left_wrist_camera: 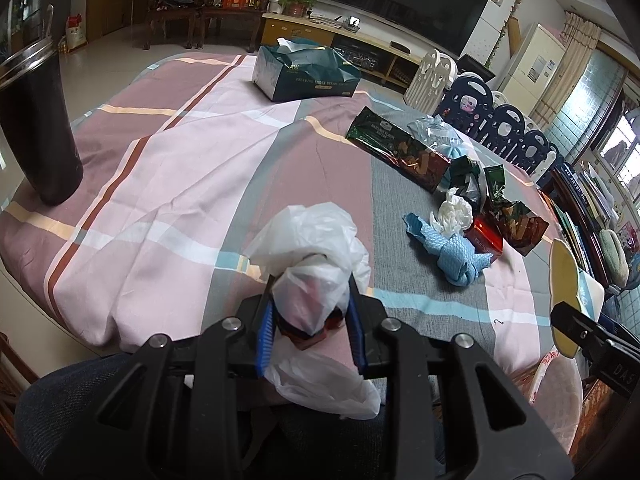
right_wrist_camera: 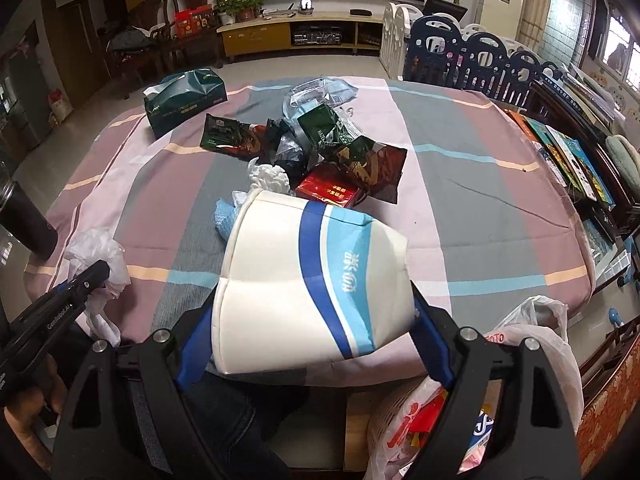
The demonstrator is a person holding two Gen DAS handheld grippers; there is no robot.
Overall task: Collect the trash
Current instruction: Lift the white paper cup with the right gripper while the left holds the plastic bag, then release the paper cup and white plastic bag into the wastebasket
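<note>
A round table under a plaid cloth of pink, grey and mauve [right_wrist_camera: 460, 216] fills both views; its near edge is cut off by the grippers. Below that edge, at the right, stands a pale perforated basket lined with a thin white and red plastic bag [right_wrist_camera: 532, 344], only partly visible, with coloured wrappers inside that are hard to read.

The right gripper [right_wrist_camera: 316, 312] stands wide and clamps a big white paper tub with blue and light blue bands [right_wrist_camera: 304, 280] between its blue pads, above the near part of the table. The tub hides part of the trash behind it.

The left gripper [left_wrist_camera: 312, 300] is narrow and pinches a crumpled translucent white plastic bag [left_wrist_camera: 316, 248]; something reddish shows through the bag, but I cannot tell what it is.

Toward the middle of the table lies the pile of trash: dark green and brown foil snack wrappers [right_wrist_camera: 360, 160], a flat red packet [right_wrist_camera: 330, 192], a light blue cloth wipe [left_wrist_camera: 452, 252], partly hidden in the right view, and a small white tissue ball [left_wrist_camera: 454, 214].

A dark green tissue box [left_wrist_camera: 308, 74] sits at the far side, and a tall black tumbler [left_wrist_camera: 38, 120] at the left, cut by the picture edge.
</note>
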